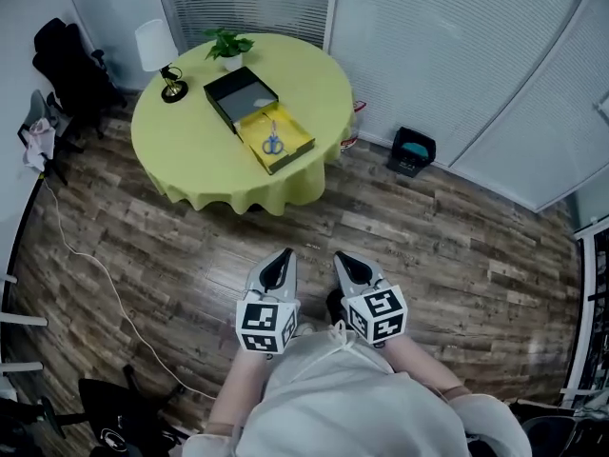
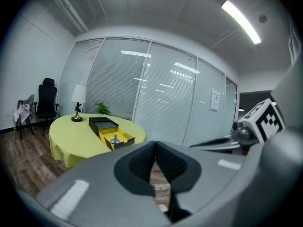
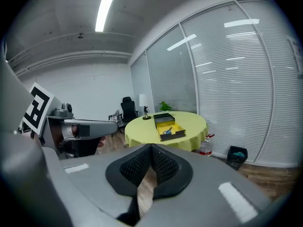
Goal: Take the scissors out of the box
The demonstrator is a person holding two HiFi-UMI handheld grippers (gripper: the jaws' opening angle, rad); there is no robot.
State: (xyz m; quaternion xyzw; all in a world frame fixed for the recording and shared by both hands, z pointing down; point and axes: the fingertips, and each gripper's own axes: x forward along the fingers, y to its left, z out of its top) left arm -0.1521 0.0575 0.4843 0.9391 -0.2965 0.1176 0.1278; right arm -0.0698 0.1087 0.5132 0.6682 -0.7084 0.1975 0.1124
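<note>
**Head view.** Both arms are held close to the body at the bottom centre of the frame. The left gripper point(image 1: 283, 256) and right gripper point(image 1: 343, 259) lie side by side, pointing up-frame over the brown plank floor point(image 1: 428, 246), each with its jaws drawn together. In the upper left stands a round table with a yellow-green cloth point(image 1: 190, 155), well apart from both grippers. On it is an open black box with a yellow lining point(image 1: 297, 149), and the blue-handled scissors point(image 1: 273, 144) lie inside its yellow compartment. A white-shaded lamp point(image 1: 155, 46) and a small potted plant point(image 1: 228, 46) stand at the table's far edge.

**Left gripper view.** The jaws are closed pad to pad with nothing between them. The table sits at middle left and the scissors are a blue speck in the box. The other gripper's marker cube point(image 2: 262, 119) shows at the right edge.

**Right gripper view.** The jaws are likewise closed and empty. The table is at centre. Only this view shows a clear plastic bottle point(image 3: 204, 146) on the floor beside the table.
</note>
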